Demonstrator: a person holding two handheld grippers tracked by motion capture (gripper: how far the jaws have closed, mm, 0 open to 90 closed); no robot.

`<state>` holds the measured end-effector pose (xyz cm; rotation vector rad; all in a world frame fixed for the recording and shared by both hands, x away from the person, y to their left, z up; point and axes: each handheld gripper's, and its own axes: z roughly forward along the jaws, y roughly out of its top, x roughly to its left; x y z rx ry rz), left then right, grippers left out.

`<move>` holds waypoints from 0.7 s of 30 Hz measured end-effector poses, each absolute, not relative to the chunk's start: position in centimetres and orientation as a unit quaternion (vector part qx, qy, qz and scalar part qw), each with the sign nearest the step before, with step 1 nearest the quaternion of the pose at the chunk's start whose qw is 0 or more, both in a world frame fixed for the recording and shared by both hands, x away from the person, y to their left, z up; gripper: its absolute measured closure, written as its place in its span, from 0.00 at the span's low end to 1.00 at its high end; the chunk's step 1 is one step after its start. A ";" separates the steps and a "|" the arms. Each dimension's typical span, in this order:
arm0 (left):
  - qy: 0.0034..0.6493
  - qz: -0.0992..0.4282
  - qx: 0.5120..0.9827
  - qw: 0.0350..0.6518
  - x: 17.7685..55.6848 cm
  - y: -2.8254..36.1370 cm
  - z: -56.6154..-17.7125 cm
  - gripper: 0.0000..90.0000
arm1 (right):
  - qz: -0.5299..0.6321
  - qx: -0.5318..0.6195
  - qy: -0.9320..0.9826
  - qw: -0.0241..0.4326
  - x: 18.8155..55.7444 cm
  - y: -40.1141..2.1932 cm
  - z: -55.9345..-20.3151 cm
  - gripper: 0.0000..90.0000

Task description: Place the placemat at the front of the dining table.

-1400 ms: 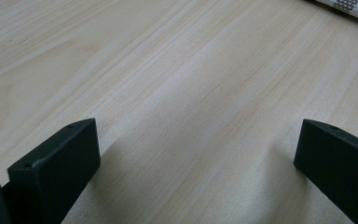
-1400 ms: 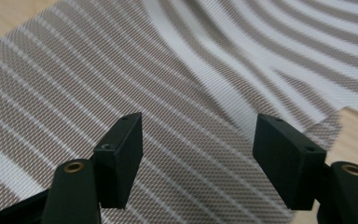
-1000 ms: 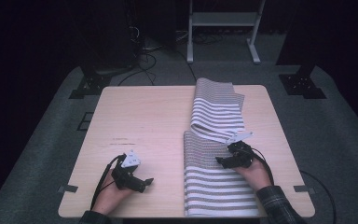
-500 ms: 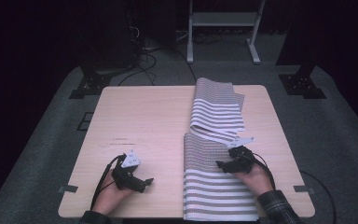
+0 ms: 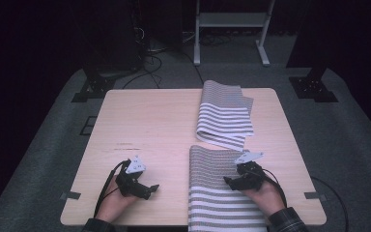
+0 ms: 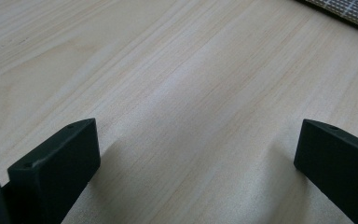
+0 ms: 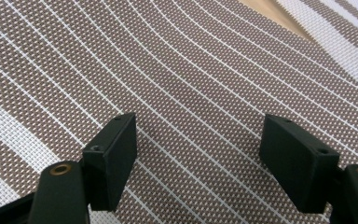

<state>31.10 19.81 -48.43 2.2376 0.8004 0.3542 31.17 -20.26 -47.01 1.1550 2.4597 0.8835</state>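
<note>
My right gripper [image 5: 233,182] hovers over the near brown-and-white striped woven mat [image 5: 222,193], jaws spread wide with nothing between them; in the right gripper view the weave lies flat just under my pads [image 7: 114,154]. My left gripper [image 5: 147,187] rests apart on the pale wooden table [image 5: 145,125], jaws likewise released and empty, bare wood between my fingers [image 6: 56,161], and the mat's edge is off to one side.

The second striped mat, folded over on itself [image 5: 224,116], lies beyond my right fingers, its near edge just beyond the far edge of the near one.

To handle the near mat well, I judge I should go for an edge, not the middle: this stiff weave offers nothing to pinch where it lies flat. I would slide one jaw under the border, close firmly, and bring my left gripper to the opposite side so the mat moves square without dragging the folded one.
</note>
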 end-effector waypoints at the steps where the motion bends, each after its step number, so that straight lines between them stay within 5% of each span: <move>1: 0.311 0.137 0.869 0.361 31.1 19.8 -48.4 0.00 | 0.306 0.400 0.853 0.141 31.0 -20.2 -47.0 0.29; 21: 0.312 0.137 0.868 0.360 31.2 19.8 -48.4 0.00 | 0.297 0.403 0.855 0.136 30.0 -19.4 -46.9 0.29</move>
